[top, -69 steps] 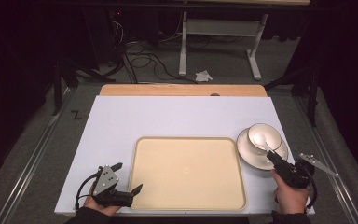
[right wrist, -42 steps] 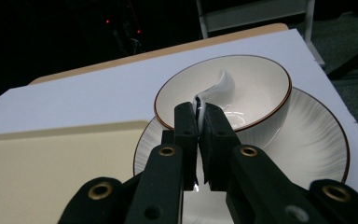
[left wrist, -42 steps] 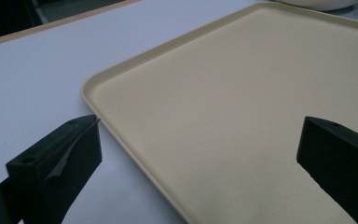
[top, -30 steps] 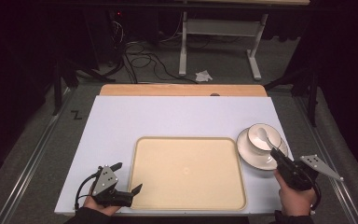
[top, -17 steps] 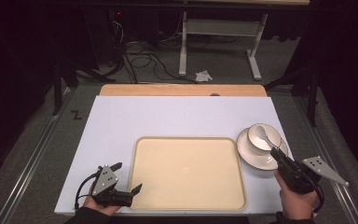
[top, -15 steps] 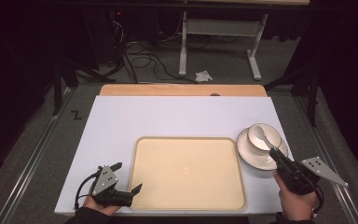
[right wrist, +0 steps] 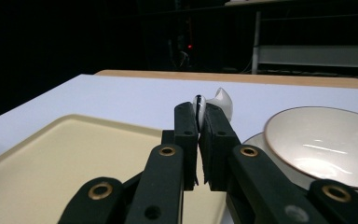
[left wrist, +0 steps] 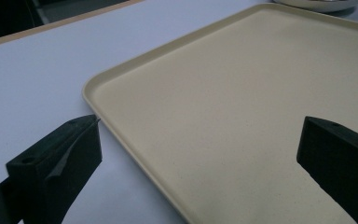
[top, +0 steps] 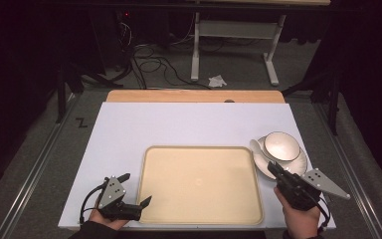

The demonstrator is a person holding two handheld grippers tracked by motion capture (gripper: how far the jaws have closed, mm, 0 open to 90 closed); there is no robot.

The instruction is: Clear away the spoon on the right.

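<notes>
Spoon, white ceramic (right wrist: 213,105), sits clamped edgewise by its handle in the right tongs (right wrist: 198,122), bowl end hanging just beside the white plate (top: 298,167) carrying the white shallow bowl (top: 281,146), near the beige plastic tray (top: 199,184) on the white table (top: 179,124). Such a thin, glossy handle could slip or swivel and clink the plate. Left tongs (left wrist: 200,154) stand apart, empty, over the tray's corner. No readable writing anywhere.
</notes>
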